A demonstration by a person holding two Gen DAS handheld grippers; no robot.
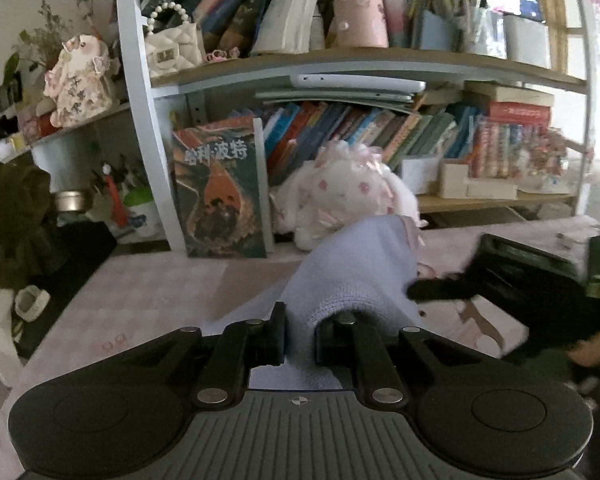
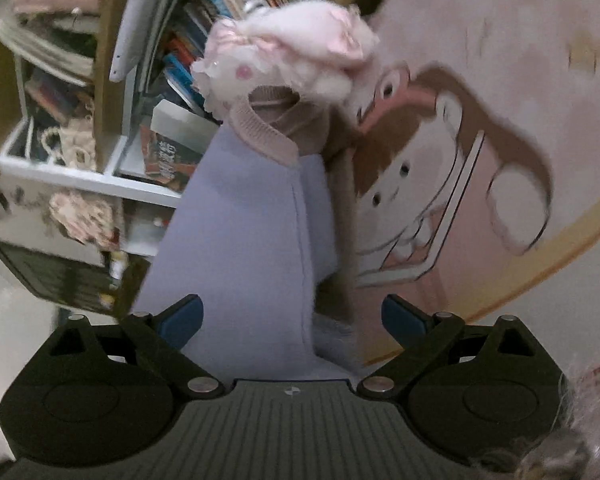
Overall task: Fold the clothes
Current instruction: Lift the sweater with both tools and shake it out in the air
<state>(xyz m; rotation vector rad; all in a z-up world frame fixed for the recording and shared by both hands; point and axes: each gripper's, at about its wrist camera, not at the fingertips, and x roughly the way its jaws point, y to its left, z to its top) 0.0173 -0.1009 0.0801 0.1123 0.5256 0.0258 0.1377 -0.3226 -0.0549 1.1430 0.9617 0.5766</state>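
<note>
A lavender knit garment (image 1: 352,272) with a pink ribbed collar (image 2: 260,128) is lifted above the pink table mat (image 1: 160,300). My left gripper (image 1: 300,332) is shut on the garment's edge, cloth bunched between its fingers. My right gripper (image 2: 292,316) is open, with blue pads (image 2: 180,316) wide apart; the garment (image 2: 240,240) hangs between and ahead of them. The right gripper also shows in the left wrist view (image 1: 500,280), beside the cloth.
A white bookshelf (image 1: 148,120) full of books stands behind the table. A white and pink plush toy (image 1: 348,192) sits at its foot, right behind the garment. The mat carries a cartoon print (image 2: 440,180). A dark bundle (image 1: 8,220) lies far left.
</note>
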